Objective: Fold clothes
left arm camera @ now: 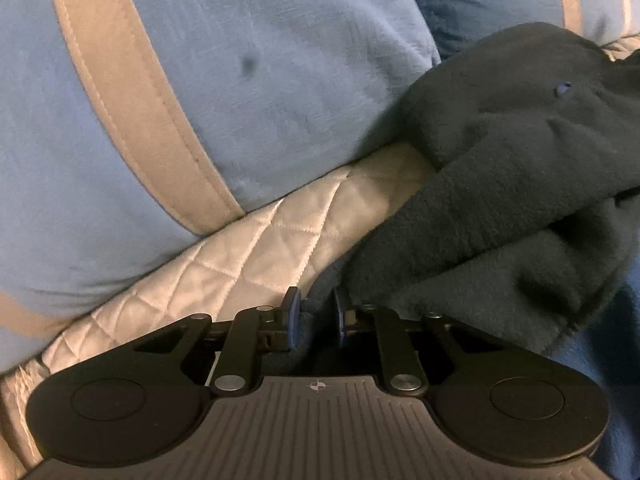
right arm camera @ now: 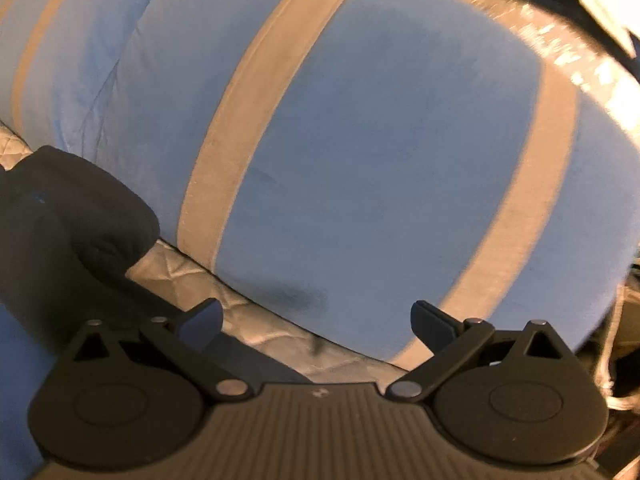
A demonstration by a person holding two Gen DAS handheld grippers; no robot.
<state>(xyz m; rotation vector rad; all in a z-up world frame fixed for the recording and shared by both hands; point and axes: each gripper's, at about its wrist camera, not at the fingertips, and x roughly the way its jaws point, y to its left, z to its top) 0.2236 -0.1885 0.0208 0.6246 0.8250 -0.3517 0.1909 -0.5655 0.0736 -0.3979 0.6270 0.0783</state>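
Left wrist view: the left tongs point(left arm camera: 316, 320) are seen closed on an edge of the dark fleece garment point(left arm camera: 500, 208), a fold of which is pinched between the two blue pads point(left arm camera: 294, 316). The rest of the garment is bunched in loose folds to the right of the tongs and is draped over the white quilted mattress point(left arm camera: 248, 256). A small pale-blue fleck point(left arm camera: 562, 89) is visible on its upper surface. Behind the garment, a light-blue pillow with beige stripes point(left arm camera: 224, 92) is seen resting on the mattress, its lower edge touching the garment's upper left fold. A blue fabric point(left arm camera: 612, 340) is partly seen beneath the garment at the lower right.

Right wrist view: the right tongs point(right arm camera: 316, 320) are shown wide open, with nothing between the fingers point(right arm camera: 204, 320). They are held over the quilted mattress point(right arm camera: 256, 320), facing the striped pillow point(right arm camera: 380, 160). The dark garment point(right arm camera: 76, 224) is seen at the left, beside the left finger; whether it touches that finger cannot be told. A second striped pillow point(right arm camera: 76, 52) lies farther left. The objects at the far right edge are too blurred to identify.
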